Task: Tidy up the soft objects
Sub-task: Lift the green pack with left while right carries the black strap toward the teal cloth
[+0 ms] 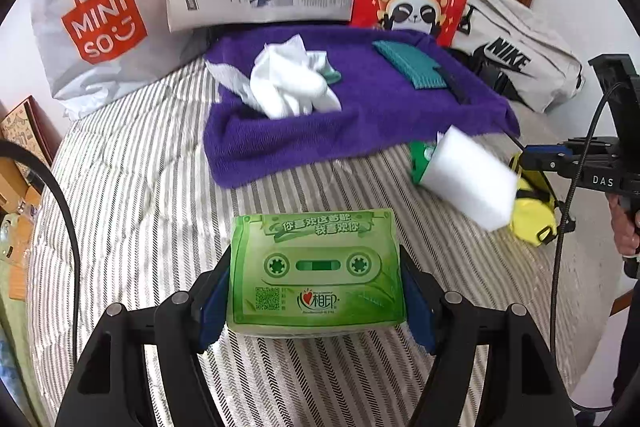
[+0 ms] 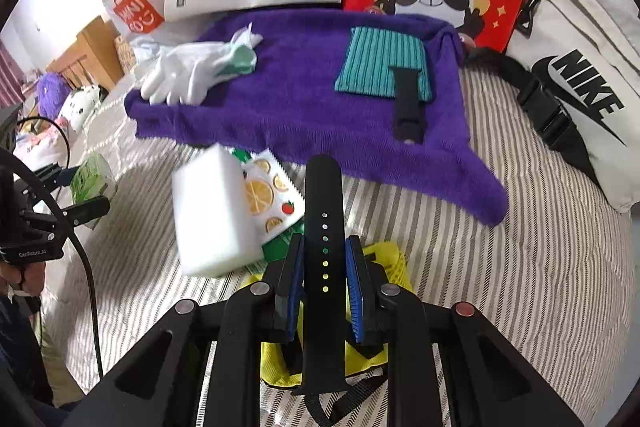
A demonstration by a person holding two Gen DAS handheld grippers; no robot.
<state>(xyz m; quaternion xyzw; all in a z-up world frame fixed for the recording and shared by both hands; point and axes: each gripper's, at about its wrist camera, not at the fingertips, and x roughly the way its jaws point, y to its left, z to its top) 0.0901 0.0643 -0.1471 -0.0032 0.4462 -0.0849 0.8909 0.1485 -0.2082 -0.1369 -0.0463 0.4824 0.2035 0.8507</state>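
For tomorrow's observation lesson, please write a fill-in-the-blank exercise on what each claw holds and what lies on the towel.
1. The left claw grips a ____ tissue pack.
2. The right claw is shut on a black watch ____.
3. The white gloves lie on a ____ towel.
4. The teal cloth has a ____ pattern.

Missing words: green; strap; purple; striped

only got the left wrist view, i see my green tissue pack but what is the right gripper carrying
Observer: The right gripper is shut on a black watch strap with a row of holes.
Operator: anything like it already on the purple towel
Observer: Yes, another black strap piece lies on the purple towel, overlapping the teal striped cloth.
Operator: whats under the white sponge
Observer: A sachet printed with lemon slices, beside the white sponge.
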